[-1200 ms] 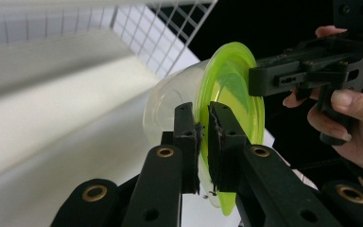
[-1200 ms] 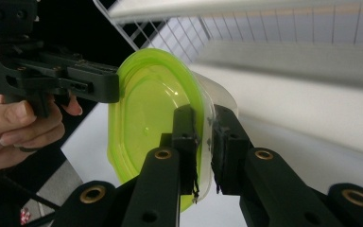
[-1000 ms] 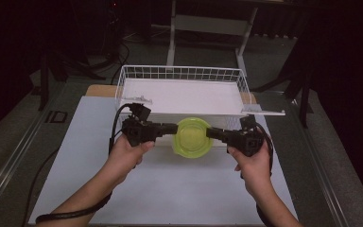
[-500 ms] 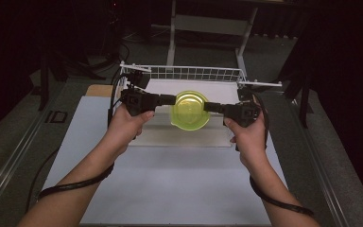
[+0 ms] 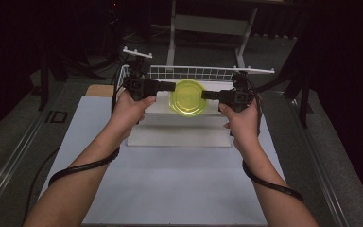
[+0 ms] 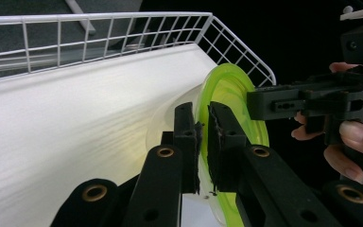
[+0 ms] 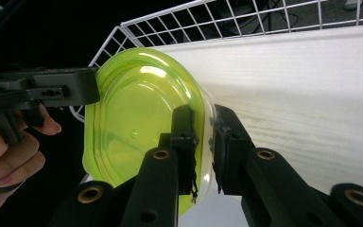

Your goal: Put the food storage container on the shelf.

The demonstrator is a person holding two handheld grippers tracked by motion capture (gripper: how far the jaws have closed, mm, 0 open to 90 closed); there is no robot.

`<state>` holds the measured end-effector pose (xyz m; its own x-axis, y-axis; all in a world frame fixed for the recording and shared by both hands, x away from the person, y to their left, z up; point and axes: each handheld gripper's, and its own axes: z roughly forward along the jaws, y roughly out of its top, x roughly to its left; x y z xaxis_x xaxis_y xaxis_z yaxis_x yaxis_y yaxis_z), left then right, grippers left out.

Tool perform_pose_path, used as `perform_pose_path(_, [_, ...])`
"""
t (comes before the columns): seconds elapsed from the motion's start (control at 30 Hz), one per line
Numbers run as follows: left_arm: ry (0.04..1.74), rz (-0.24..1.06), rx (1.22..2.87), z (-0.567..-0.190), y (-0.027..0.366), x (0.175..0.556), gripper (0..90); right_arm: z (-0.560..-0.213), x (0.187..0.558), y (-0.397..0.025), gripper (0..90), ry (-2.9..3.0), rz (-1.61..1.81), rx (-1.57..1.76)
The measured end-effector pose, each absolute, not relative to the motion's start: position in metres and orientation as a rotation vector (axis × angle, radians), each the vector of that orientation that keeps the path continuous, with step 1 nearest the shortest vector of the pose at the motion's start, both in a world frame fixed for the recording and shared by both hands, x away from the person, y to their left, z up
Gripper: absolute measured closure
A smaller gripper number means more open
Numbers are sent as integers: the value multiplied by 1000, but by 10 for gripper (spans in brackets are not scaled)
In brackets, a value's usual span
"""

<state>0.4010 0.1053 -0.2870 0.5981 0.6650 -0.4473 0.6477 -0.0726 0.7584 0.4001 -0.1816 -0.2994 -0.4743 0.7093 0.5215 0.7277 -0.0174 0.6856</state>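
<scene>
A lime-green plastic container (image 5: 187, 97) with a clear underside hangs in the air between both grippers, tipped on edge over a white wire basket (image 5: 208, 72). My left gripper (image 5: 172, 86) is shut on its left rim. My right gripper (image 5: 204, 94) is shut on the opposite rim. In the left gripper view my left gripper (image 6: 202, 137) pinches the rim of the container (image 6: 231, 90), and the right gripper (image 6: 264, 101) grips from the far side. In the right gripper view my right gripper (image 7: 204, 137) clamps the container (image 7: 132, 113), with the left gripper (image 7: 75, 87) across from it.
The basket has a white floor (image 5: 179, 132) and low wire walls (image 6: 99, 28). It stands at the far end of a pale table (image 5: 170, 189). Dark floor and metal stand legs (image 5: 172, 33) lie beyond the table.
Both hands have carried the container away from the person, from over the table's middle to above the basket. Both grips have stayed shut on its rims.
</scene>
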Motion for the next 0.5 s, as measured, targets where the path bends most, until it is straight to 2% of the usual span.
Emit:
perform_pose_path(0.13, [1106, -2, 1755, -291, 106, 411, 832, -303, 409, -180, 798, -2159, -1516, -1626])
perform_pose_path(0.5, [1153, 37, 1746, -298, 106, 430, 820, -301, 425, -175, 783, -2134, -1510, -1668])
